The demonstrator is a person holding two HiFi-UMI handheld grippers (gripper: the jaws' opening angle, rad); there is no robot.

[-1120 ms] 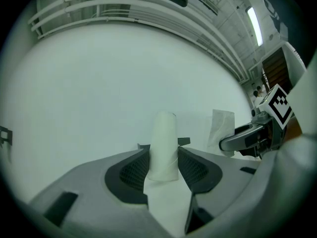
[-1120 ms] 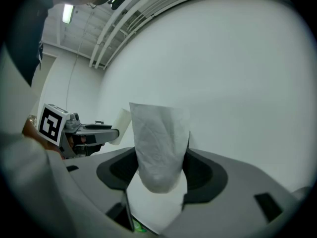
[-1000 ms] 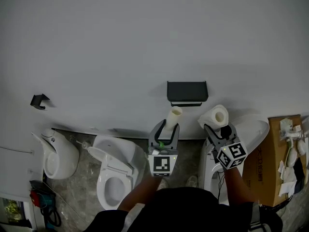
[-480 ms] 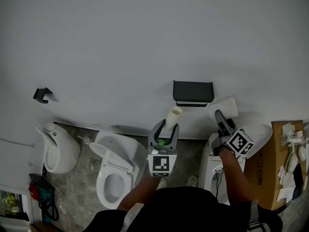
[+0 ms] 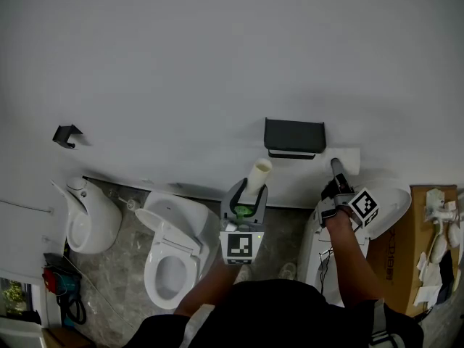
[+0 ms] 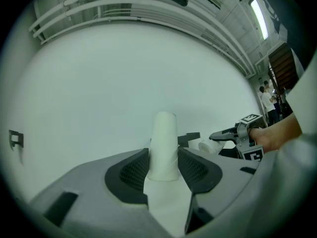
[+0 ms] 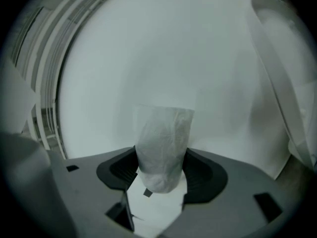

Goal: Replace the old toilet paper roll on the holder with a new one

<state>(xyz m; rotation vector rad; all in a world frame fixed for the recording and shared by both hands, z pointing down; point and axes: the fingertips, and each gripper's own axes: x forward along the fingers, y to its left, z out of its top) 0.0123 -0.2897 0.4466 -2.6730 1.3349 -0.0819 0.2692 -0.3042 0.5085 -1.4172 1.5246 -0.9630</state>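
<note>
The black wall holder hangs empty on the white wall. My left gripper is below and left of it, shut on the thin old roll, which sticks up past the jaws. In the left gripper view the same old roll stands between the pads of the left gripper, with the holder behind it. My right gripper is just right of the holder, shut on the new white roll. The right gripper view shows the new roll squeezed in the right gripper, close to the wall.
A white toilet with its seat down stands at lower left, and a urinal-like fixture is further left. Another toilet sits under my right arm. A cardboard box of clutter is at the right. A small black hook is on the wall.
My right gripper has rolled and moved toward the wall beside the holder, so the new roll shows side-on instead of end-on. The left gripper with the old roll has stayed put.
</note>
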